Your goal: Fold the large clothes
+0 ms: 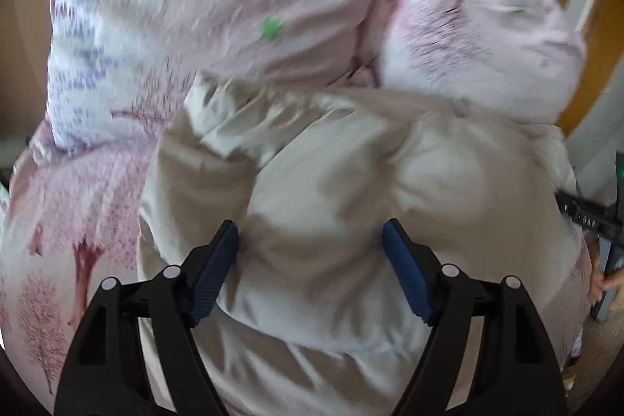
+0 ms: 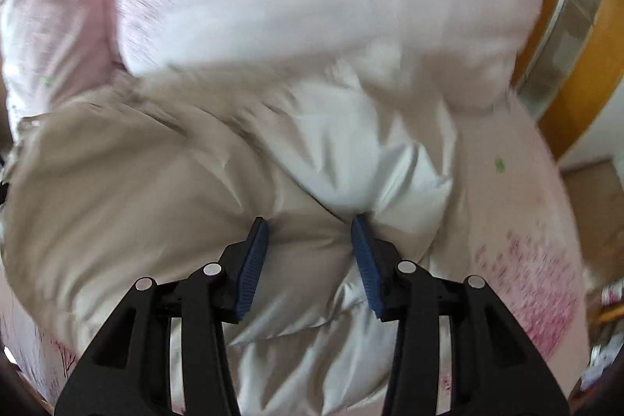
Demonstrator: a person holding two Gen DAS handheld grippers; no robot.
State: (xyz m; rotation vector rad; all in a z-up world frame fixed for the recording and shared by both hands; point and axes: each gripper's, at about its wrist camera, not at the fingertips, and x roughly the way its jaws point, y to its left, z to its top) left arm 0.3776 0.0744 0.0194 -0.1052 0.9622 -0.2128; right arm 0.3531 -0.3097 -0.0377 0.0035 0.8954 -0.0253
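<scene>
Nearest in the left wrist view, the left gripper [image 1: 310, 238] has its jaws wide around a puffy bulge of the beige jacket [image 1: 351, 182]; both pads dent the padding, so it looks like a hold on a thick fold. In the right wrist view the right gripper [image 2: 310, 234] stands about half open, its pads pinching a narrower ridge of the jacket where the beige shell meets shiny white lining [image 2: 362, 158].

The jacket lies bunched on the pink quilt [image 1: 78, 221] — rumpled, lining showing, no flat panel or clean crease visible. My read: folding is at an early stage, with spreading, sleeves and the main folds all left to do.

Beyond the jacket a pink pillow [image 2: 312, 6] rests against it, and past that a wooden frame [image 2: 565, 45].
</scene>
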